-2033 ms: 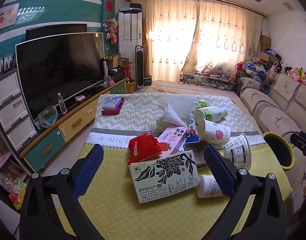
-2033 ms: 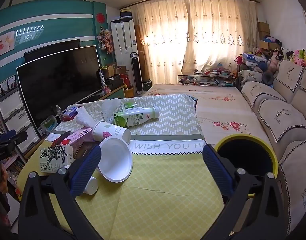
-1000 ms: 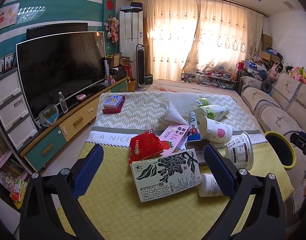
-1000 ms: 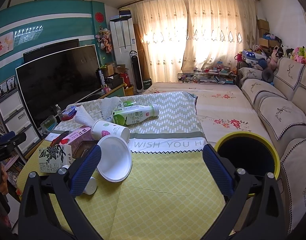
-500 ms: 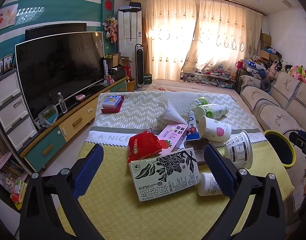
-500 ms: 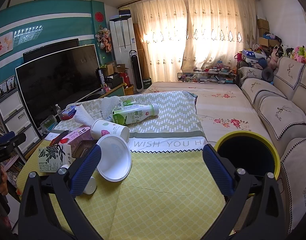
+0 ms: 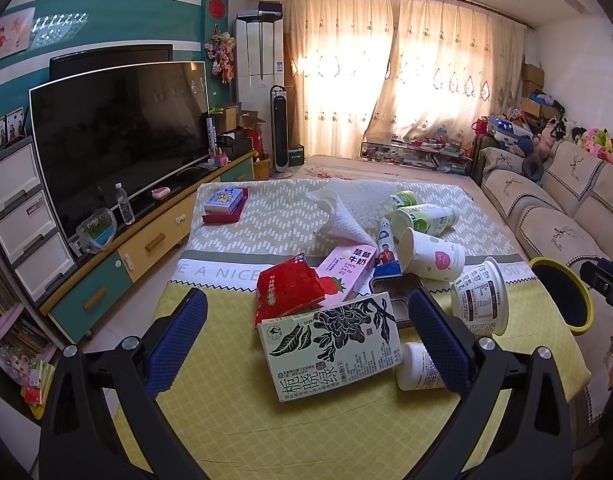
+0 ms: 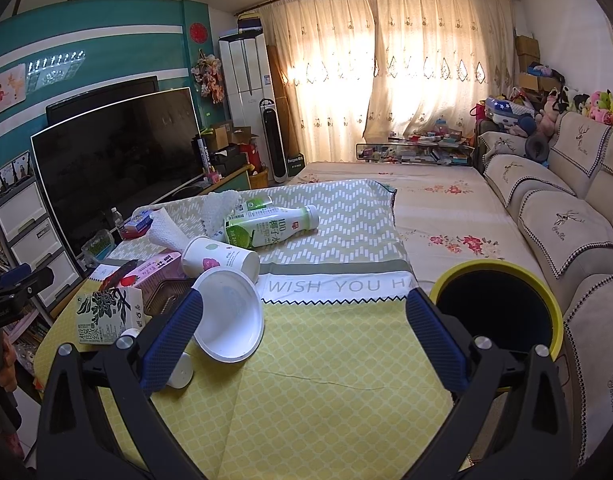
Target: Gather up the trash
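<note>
Green carton (image 7: 332, 344) nearest, red bag (image 7: 287, 291), tub (image 7: 481, 295), yellow-rimmed bin (image 8: 498, 306)

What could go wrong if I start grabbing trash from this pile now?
The carton leans on the red bag and tray, so pulling it may shift both. The white tub and small bottle lie on their sides and could roll. The bin sits past the table edge, so drops may miss.

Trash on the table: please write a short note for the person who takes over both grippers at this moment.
Left gripper: open, empty, aimed at the green tea carton.
Right gripper: open, empty, between the white tub and the yellow-rimmed bin.
Trash lies piled on the yellow tablecloth: red snack bag, strawberry milk box, paper cup, green bottle.
Done: nothing collected that I can see.
Left: everything into the bin.
</note>
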